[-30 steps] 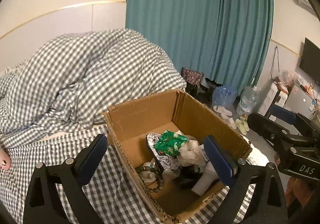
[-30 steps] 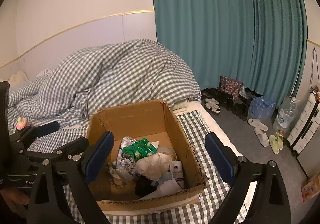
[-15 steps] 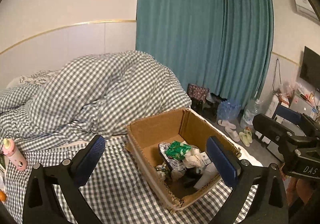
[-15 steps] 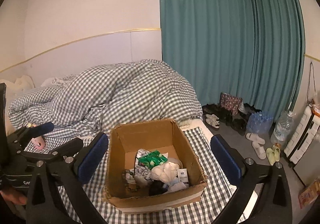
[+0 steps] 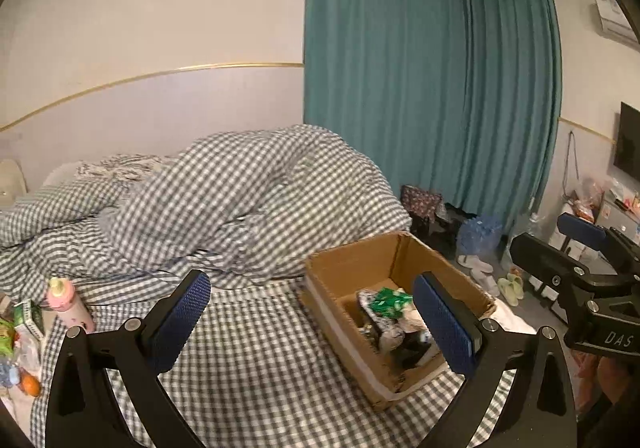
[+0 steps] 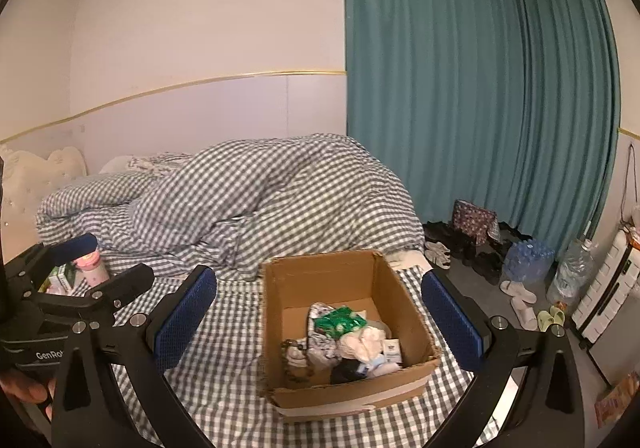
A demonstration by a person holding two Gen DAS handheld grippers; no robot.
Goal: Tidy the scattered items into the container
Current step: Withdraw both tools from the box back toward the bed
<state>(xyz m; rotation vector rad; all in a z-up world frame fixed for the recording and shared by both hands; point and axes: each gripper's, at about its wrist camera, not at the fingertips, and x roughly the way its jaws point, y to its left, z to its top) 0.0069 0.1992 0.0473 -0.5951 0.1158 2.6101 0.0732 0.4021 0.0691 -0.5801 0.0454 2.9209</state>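
Now left tool [image 5: 316, 318] spread wide, empty; right tool [image 6: 320, 318] likewise, above cardboard box [image 6: 344, 344], touching nothing.

Left gripper [image 5: 316, 314] and right gripper [image 6: 320, 308] both gape wide, holding nothing.

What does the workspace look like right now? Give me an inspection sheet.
Surface: checked bedsheet, rumpled duvet behind.
Job's things: cardboard box open, holding a green packet, beads, cloth and small packs; pink bottle and a carton still out at the bed's left edge.
Clutter: more small items by the bottle, blurred.
Grippers: left hand-held gripper and right hand-held gripper both open, empty, above the bed.
Cables: one hangs on the far right wall.
Surroundings: teal curtain, shoes, slippers and water bottles on the floor.
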